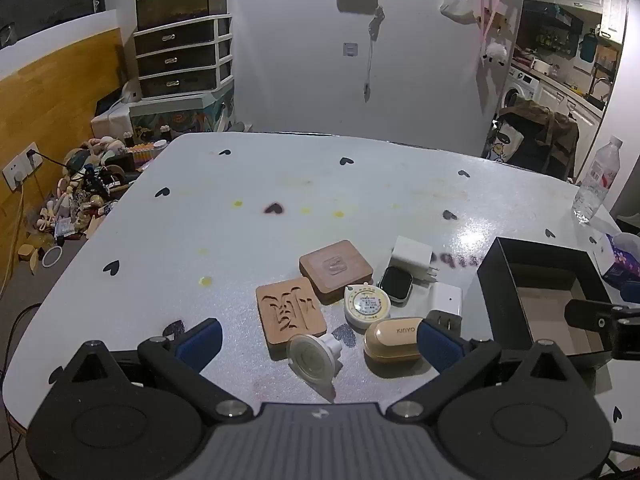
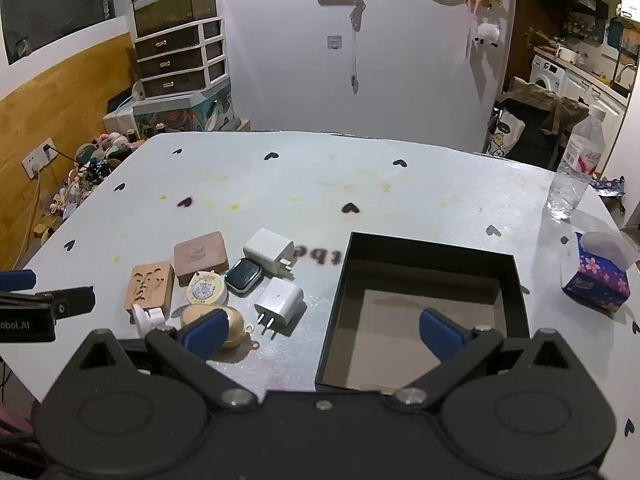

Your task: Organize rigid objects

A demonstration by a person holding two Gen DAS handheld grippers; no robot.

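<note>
Black box (image 2: 430, 250) w/ brown floor, open top; left gripper (image 1: 318, 340), right gripper (image 2: 320, 332) jaws wide.

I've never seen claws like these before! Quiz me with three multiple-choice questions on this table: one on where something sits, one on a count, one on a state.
1. Where is the black box relative to the pile of small objects?
A. To its right
B. To its left
C. On top of it

2. How many white chargers lie on the table?
A. One
B. Two
C. Four

3. What state is the right claw in?
A. Shut on a charger
B. Shut on nothing
C. Open, holding nothing

Answers:
1. A: the right wrist view shows the box right of the pile.
2. B: one charger sits behind another charger.
3. C: its blue fingers stand wide apart, nothing between.
</note>
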